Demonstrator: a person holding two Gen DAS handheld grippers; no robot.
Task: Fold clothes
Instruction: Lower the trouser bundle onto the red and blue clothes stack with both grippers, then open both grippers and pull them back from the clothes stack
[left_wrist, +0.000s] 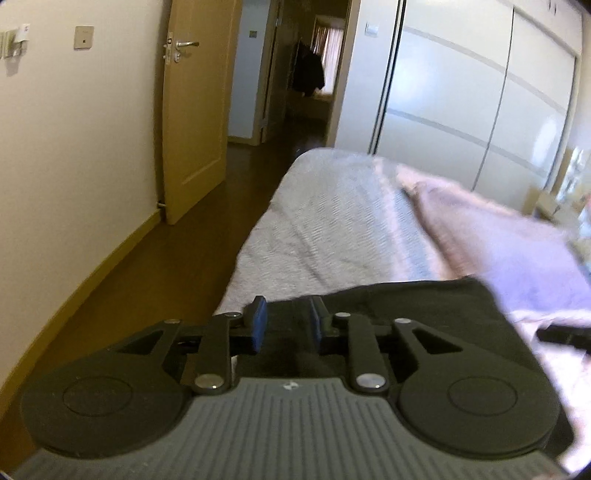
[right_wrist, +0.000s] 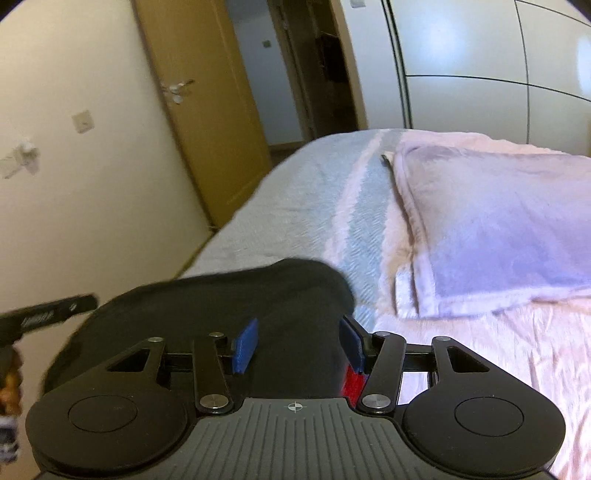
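A black garment (left_wrist: 406, 306) lies at the near edge of the bed, blurred by motion. My left gripper (left_wrist: 288, 321) hangs over its left part. The blue pads stand a little apart, dark cloth shows in the gap, and neither pad visibly presses on it. In the right wrist view the same black garment (right_wrist: 221, 295) bulges up between the widely spread pads of my right gripper (right_wrist: 299, 345), which I read as open. A red patch (right_wrist: 352, 382) shows under its right finger. My left gripper (right_wrist: 55, 312) appears at the far left of that view, held by a hand.
The bed has a grey-blue cover (left_wrist: 332, 221) with a folded pink blanket (right_wrist: 498, 229) on its right side. A brown floor strip (left_wrist: 147, 266) runs between bed and wall. Behind are an open wooden door (left_wrist: 192, 110) and white sliding wardrobe doors (left_wrist: 461, 92).
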